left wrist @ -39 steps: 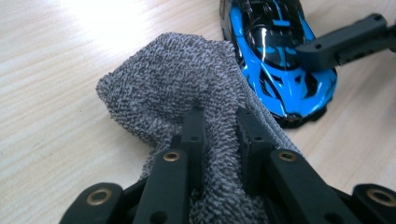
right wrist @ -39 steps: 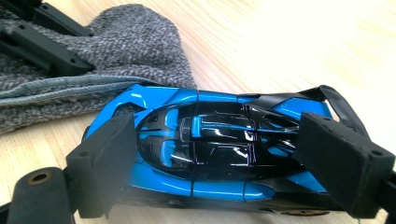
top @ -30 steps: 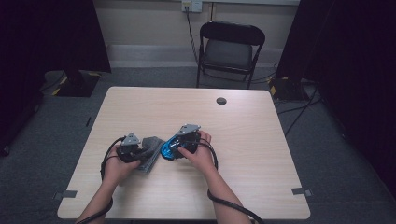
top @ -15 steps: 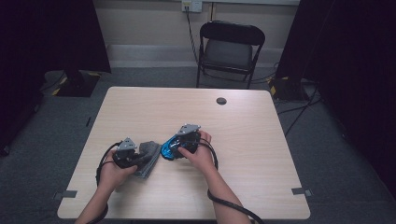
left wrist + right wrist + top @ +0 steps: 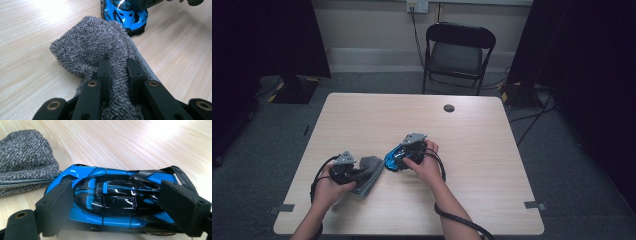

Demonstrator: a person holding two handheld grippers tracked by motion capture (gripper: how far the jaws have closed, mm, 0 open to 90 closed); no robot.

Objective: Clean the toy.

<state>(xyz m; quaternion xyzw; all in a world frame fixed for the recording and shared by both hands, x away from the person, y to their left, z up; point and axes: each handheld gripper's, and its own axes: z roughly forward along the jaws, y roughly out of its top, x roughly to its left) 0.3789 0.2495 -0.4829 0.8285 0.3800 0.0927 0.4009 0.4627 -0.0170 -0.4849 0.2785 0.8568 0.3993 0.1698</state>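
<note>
One glossy blue and black toy sports car (image 5: 112, 202) sits on the pale wood-grain tabletop (image 5: 492, 150), a little toward the person's side of its middle. The right gripper (image 5: 404, 152) has its jaws closed on the car, one at the nose and one at the tail. Just beside the car's nose, on its left in the high view, lies one grey looped terry cloth (image 5: 100, 50), bunched up and touching the car. The left gripper (image 5: 357, 172) pinches a fold of this cloth between narrow jaws. Beyond the car, toward the far edge, the tabletop is bare save for one small round dark disc (image 5: 449, 108). Past that edge stands one black folding chair (image 5: 457, 55) on grey carpet (image 5: 572, 165), before a pale wall (image 5: 367, 25) and dark curtains (image 5: 592, 65).
</note>
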